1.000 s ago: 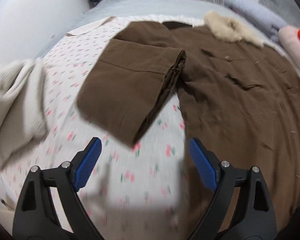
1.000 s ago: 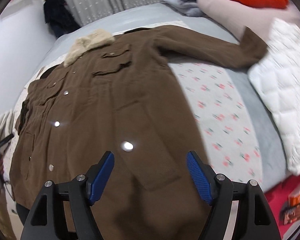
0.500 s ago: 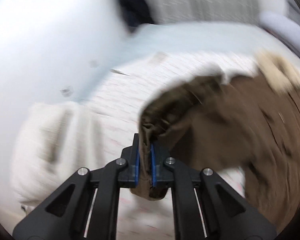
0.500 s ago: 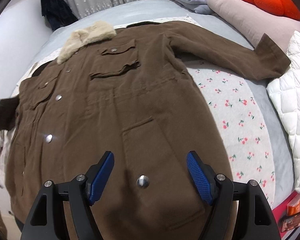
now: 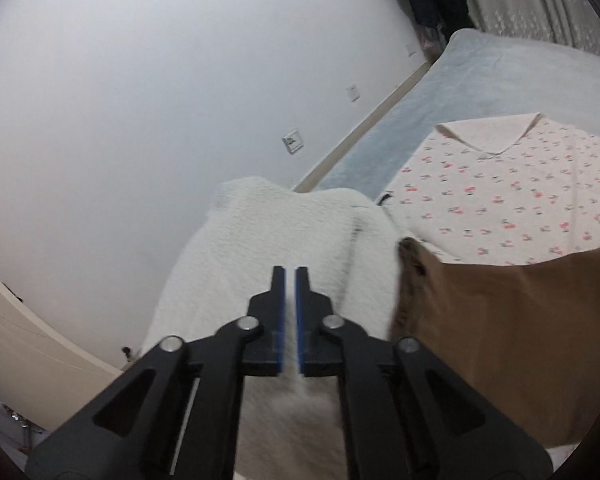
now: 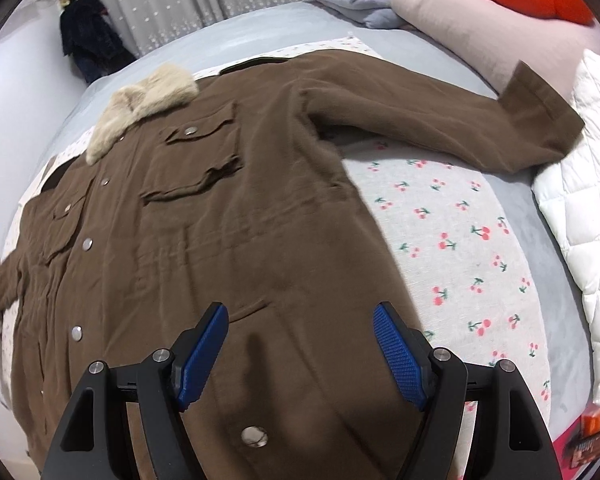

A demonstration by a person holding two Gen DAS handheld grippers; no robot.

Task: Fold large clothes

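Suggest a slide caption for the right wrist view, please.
Open right claw above the spread brown coat on the bed.

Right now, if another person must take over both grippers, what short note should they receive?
Left gripper: fingers nearly together and opening, nothing between them, above the white knit garment.
Right gripper: open, empty, over the lower front of the brown coat.
The coat lies face up on the cherry-print sheet, fur collar at the far end. One sleeve is stretched out toward the white quilt; the other sleeve end lies beside the knit garment.
Done: coat spread out.
Left: every fold.
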